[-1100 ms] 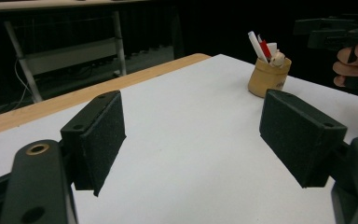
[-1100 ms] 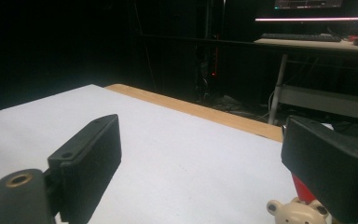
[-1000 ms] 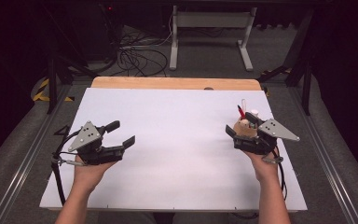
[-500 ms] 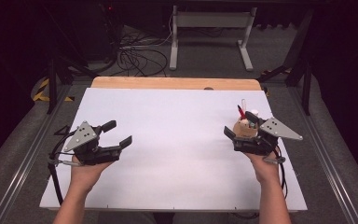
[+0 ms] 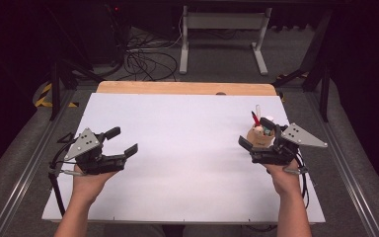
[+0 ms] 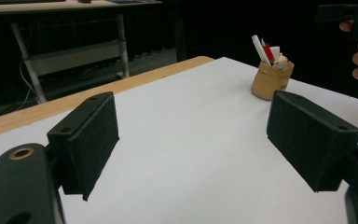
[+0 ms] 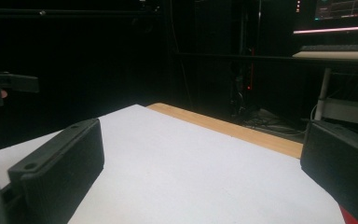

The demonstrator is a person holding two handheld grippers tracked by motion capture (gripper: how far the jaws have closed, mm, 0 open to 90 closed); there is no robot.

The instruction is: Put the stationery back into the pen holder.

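Cup (image 5: 260, 136) of pens is standing on the counter (image 5: 187, 148) just beside the right claw (image 5: 261, 146); likely light, stiff, tippy, best gripped across its body; both claws, left claw (image 5: 122, 142) included, have just been opening, nothing between them.

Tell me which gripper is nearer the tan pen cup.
Right. The right gripper sits just beside the tan pen cup, jaws open; the left gripper is far across the table, also open.
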